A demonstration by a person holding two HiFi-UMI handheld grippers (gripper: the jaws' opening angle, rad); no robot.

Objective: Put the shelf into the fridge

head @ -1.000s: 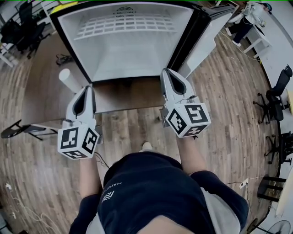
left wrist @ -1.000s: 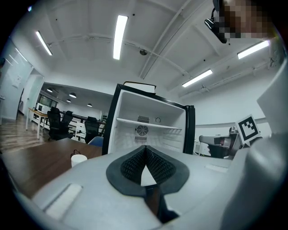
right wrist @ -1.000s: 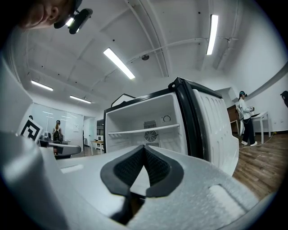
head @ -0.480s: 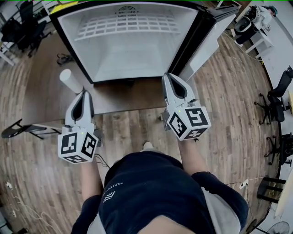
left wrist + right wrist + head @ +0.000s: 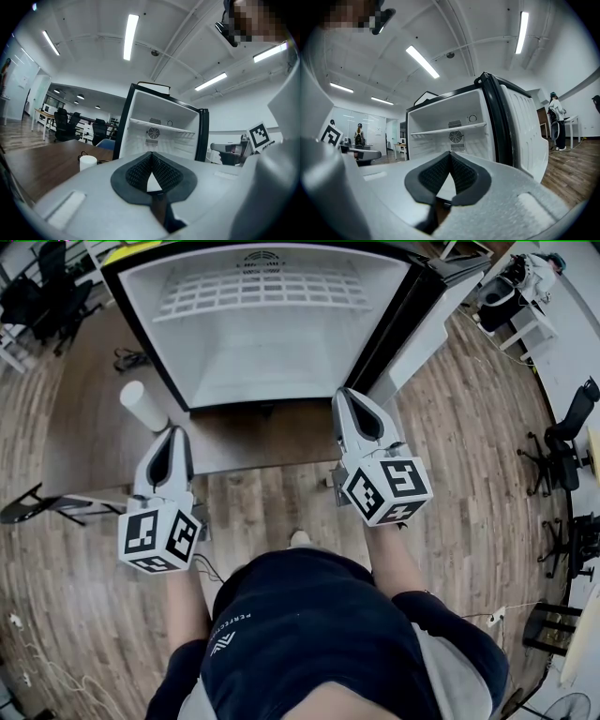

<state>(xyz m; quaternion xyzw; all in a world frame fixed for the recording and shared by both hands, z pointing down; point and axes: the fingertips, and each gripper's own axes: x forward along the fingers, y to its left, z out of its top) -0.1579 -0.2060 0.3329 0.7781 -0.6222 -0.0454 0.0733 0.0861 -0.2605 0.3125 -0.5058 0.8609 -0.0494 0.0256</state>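
Facing the open white fridge (image 5: pixel 281 362) with its white wire shelf (image 5: pixel 258 292) seated far inside, left tool (image 5: pixel 175 432) and right tool (image 5: pixel 352 395), both pressed together empty, should retreat level.

Long ceiling strip lights (image 5: pixel 131 36) lit the room brightly and evenly; fisheye distortion bent the edges, and corners fell dark.

There is one fridge (image 5: pixel 272 362) holding one shelf (image 5: pixel 258 292). I count two grippers, the left gripper (image 5: pixel 175 431) and the right gripper (image 5: pixel 349 395). One white cylinder (image 5: pixel 142 406) stands at middle left.
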